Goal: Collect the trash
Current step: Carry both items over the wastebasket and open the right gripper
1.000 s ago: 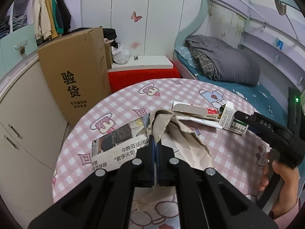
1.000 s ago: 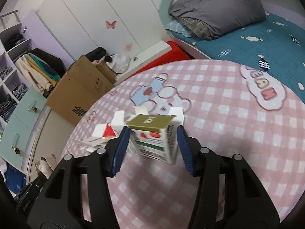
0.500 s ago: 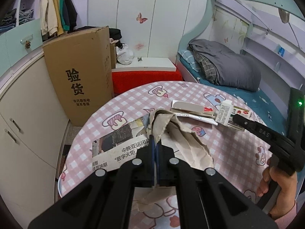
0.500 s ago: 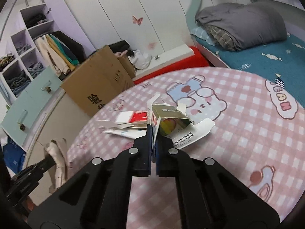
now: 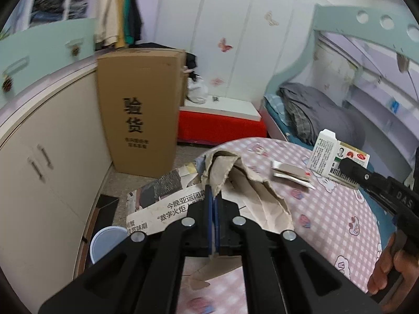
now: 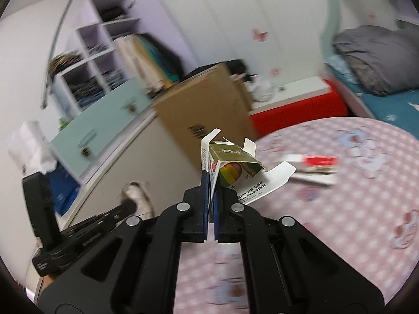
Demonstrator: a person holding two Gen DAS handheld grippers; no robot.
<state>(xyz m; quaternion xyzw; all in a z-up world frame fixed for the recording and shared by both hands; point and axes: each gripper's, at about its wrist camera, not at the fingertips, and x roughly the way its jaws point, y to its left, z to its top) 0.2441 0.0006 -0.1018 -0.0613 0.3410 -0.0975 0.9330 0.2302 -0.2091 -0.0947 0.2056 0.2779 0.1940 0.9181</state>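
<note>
The left gripper (image 5: pixel 213 204) pinches torn brown paper (image 5: pixel 248 196) above the table (image 5: pixel 340 209) edge. The right gripper (image 6: pixel 208 183) pinches a flattened medicine box (image 6: pixel 235 167), probably lifted off the table.

Crumpled brown paper (image 5: pixel 251 196) looks rough and matt; the medicine carton (image 6: pixel 235 167) is printed card, seemingly glossy; the worktop (image 5: pixel 340 209) wears smooth checked cloth.
</note>
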